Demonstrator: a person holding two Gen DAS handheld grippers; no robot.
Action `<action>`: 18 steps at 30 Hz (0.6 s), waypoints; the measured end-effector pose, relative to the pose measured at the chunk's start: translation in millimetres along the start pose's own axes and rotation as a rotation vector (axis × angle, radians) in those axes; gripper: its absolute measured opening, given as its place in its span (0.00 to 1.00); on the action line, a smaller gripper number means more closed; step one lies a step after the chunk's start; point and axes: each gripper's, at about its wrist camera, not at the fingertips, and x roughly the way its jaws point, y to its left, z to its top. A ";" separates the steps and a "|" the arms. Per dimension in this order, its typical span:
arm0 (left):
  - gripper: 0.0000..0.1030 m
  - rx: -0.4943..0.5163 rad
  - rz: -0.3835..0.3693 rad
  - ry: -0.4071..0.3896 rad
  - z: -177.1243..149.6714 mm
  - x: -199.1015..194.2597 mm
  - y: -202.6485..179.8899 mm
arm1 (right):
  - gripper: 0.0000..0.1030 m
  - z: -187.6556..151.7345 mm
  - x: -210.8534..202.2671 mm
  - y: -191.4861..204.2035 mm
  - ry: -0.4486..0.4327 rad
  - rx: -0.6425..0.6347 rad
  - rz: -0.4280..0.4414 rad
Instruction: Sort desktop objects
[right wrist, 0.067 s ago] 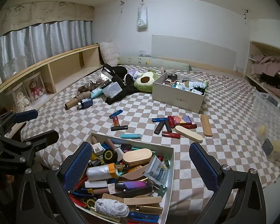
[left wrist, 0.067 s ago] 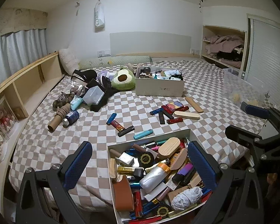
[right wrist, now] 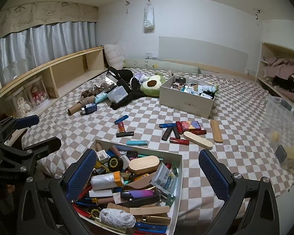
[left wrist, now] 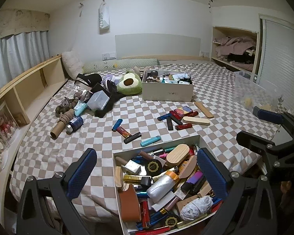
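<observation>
A white box [left wrist: 115,157] crammed with lighters, wooden cases, a tape roll and a string ball sits at the near edge of the checkered bed. My left gripper [left wrist: 146,155] hovers open over it, its blue pads well apart with nothing pinched. My right gripper [right wrist: 147,156] is also open, straddling the same box's [right wrist: 180,168] right side. On the bedspread beyond lie a blue lighter [left wrist: 117,124], a red one [left wrist: 123,132], a black one [left wrist: 132,137] and a teal one [left wrist: 150,141]. Further right is a cluster of lighters and a wooden case [left wrist: 196,120].
A second white box [left wrist: 166,95] with odds and ends stands mid-bed, with an avocado plush [left wrist: 128,84] beside it. At the left lie a cardboard tube [left wrist: 58,128], a blue can [left wrist: 74,124] and dark clothing. A clear bin [left wrist: 250,90] stands on the right, wooden shelving along the left.
</observation>
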 end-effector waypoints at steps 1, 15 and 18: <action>1.00 -0.004 -0.002 0.003 0.0 0.3 0.5 | 1.00 -0.3 0.3 0.2 -0.001 -0.001 -0.001; 1.00 0.026 0.000 0.001 -1.4 -0.7 -4.2 | 1.00 -3.7 1.3 6.1 -0.001 -0.009 -0.011; 1.00 0.029 0.000 0.003 -2.2 0.0 -4.7 | 1.00 -4.6 0.1 6.9 0.000 -0.012 -0.014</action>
